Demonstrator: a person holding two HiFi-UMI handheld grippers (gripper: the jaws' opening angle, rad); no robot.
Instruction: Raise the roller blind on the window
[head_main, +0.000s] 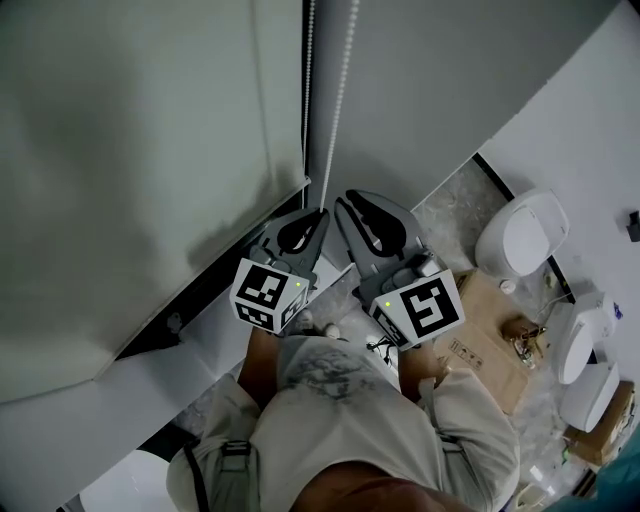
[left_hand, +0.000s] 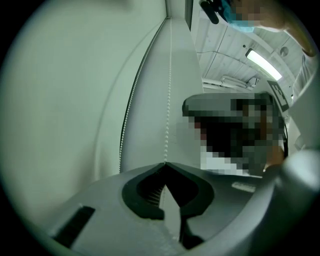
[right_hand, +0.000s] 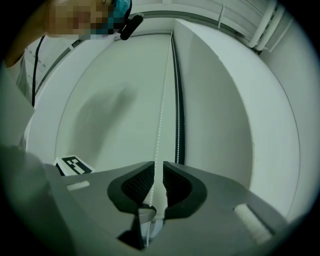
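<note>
With the left gripper (left_hand: 165, 164) pinched shut on the bead chain (left_hand: 168, 100) just right of the roller blind (head_main: 130, 150), and the right gripper (right_hand: 158, 166) open around that chain, a one-gripper pull risks beads slipping.

White ceramic fixtures (head_main: 520, 238) and flattened cardboard (head_main: 487, 335) lie on the speckled floor (head_main: 452, 205).

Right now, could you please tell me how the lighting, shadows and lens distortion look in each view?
Head view: dim, even light; a soft dark shadow lies on the pale grey fabric roller blind. Left gripper view: strong fisheye bending, black corners, glare from the long white ceiling strip light. Right gripper view: the same distortion; the thin white bead chain is sharp.
</note>
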